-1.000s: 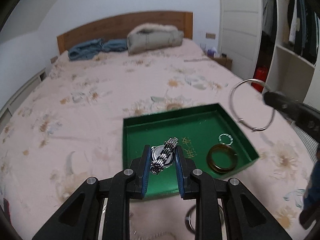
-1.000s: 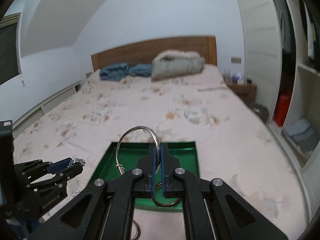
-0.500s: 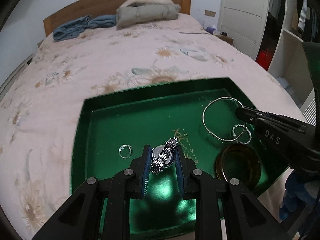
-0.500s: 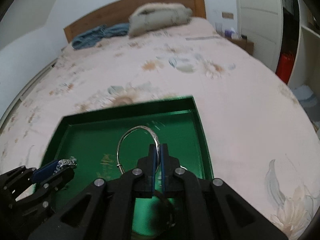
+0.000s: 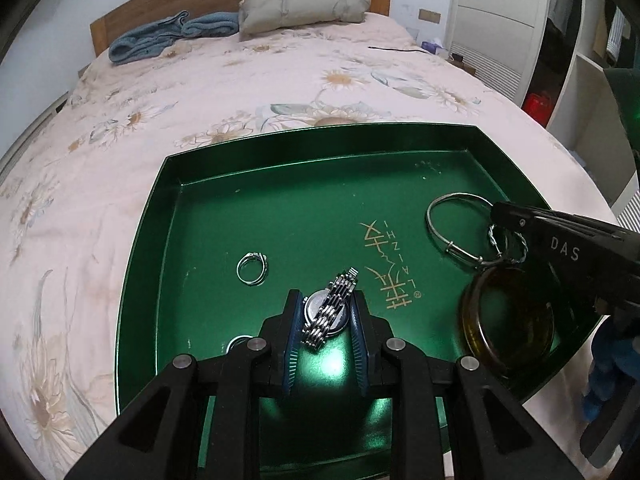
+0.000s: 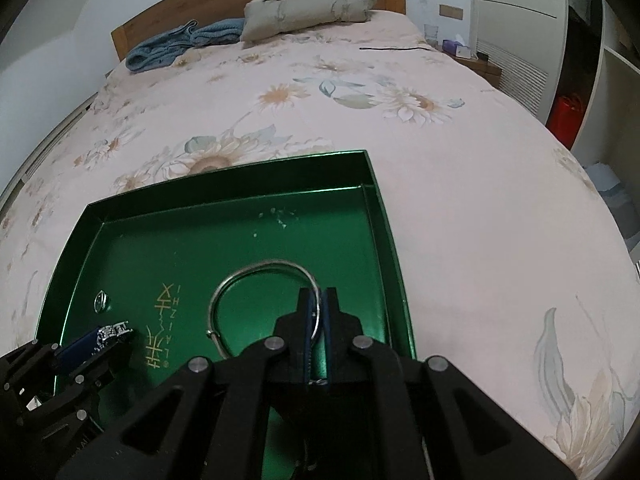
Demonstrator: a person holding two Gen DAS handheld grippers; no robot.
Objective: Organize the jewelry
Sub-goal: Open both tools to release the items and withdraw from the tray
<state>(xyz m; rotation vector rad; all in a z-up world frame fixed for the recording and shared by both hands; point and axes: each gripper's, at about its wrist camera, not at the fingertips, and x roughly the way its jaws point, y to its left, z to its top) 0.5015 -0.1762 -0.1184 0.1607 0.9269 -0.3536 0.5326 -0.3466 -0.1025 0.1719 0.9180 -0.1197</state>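
Note:
A green tray lies on the bed. My left gripper is shut on a silver link-band watch, held low over the tray's near middle. My right gripper holds a thin silver bangle between its pads, and its jaws are just starting to open. The bangle rests on the tray floor at the right. In the tray lie a silver ring, a small twisted ring and an amber bangle. Another ring peeks out beside my left fingers.
The tray sits on a pink floral bedspread. Far off by the headboard lie a blue garment and a grey fur-trimmed coat. A white wardrobe and shelves stand to the right.
Both grippers came down from above the bed to just over the tray. The silver bangle went from mid-air onto the tray floor at the right. The watch now hangs low over the tray.

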